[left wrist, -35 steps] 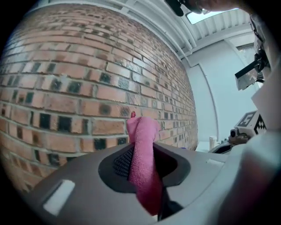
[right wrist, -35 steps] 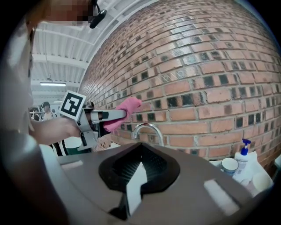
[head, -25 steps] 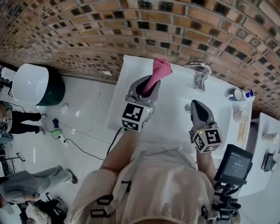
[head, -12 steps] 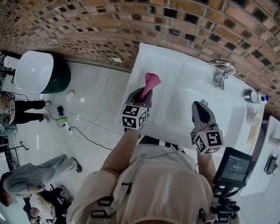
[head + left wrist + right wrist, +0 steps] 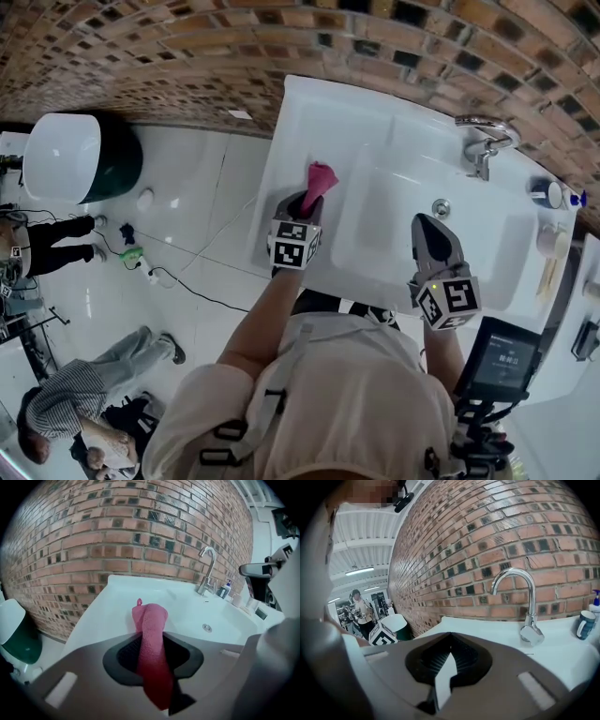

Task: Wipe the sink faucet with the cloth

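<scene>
Cloth: pink, held upright between the left tongs, whose jaws are opening, above the left rim of the white sink. Faucet: far right corner, well apart from the cloth. Right tongs: together, empty, over the basin.

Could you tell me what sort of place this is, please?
Probably a washroom corner: a white sink with a chrome faucet against a brick wall, and a pump bottle on its ledge.
</scene>
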`<state>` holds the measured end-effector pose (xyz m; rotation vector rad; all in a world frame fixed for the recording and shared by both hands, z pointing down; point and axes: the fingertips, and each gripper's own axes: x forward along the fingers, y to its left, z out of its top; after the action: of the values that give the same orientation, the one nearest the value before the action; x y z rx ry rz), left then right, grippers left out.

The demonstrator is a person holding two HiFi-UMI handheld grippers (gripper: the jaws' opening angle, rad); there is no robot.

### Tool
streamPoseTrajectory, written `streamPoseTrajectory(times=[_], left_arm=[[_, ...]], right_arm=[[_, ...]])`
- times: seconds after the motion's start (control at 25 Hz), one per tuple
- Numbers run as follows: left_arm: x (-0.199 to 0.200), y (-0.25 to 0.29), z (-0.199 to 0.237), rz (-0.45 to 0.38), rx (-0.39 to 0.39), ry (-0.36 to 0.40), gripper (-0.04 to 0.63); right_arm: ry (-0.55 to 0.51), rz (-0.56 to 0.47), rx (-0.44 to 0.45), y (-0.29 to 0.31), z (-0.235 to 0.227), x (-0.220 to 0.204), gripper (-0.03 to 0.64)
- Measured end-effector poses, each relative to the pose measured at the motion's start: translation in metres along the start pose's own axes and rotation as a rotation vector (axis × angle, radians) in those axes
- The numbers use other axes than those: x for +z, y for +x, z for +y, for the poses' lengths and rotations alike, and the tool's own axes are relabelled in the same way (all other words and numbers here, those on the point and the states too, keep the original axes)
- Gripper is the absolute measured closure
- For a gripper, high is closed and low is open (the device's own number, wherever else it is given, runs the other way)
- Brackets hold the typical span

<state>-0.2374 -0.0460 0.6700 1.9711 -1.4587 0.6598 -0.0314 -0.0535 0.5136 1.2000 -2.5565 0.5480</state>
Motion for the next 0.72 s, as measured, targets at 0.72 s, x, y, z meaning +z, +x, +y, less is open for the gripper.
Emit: streamPoseTrajectory(times=[0.72], left_arm=[[0.208,-0.124,-0.066,-0.545,-0.139,0.192,0.497]], right_arm=[[-0.127,-0.218,0.001,-0.022,0.009,0.105,0.624]])
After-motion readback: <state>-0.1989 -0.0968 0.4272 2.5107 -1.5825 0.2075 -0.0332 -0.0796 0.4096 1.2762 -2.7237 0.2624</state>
